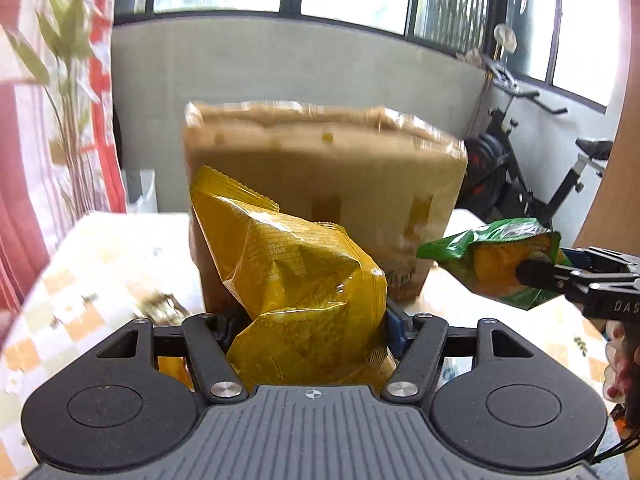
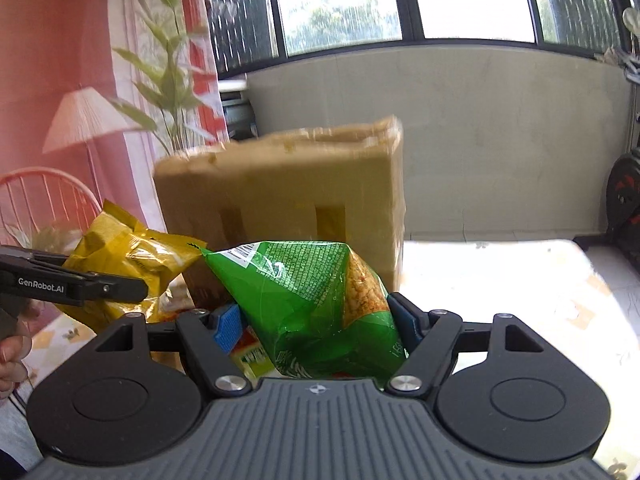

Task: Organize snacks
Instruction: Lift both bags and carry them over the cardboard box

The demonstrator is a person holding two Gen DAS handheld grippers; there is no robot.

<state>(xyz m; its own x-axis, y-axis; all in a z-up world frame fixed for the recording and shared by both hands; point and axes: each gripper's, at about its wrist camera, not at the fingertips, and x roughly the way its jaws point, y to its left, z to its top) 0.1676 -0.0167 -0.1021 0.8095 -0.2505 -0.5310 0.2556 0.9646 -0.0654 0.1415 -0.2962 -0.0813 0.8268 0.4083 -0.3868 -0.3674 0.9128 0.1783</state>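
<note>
Exercise bike (image 1: 520, 176), leafy plant (image 2: 168, 64), lamp (image 2: 86, 120), red curtain (image 1: 16, 184)

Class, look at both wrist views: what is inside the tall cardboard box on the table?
The cardboard box stands upright with its top above both cameras, so its inside is hidden. Only small yellowish specks show at the rim; what they are cannot be told.

Home sunroom, exercise bike (image 1: 520, 168), curtain (image 2: 60, 60), floor lamp (image 2: 86, 120)
</note>
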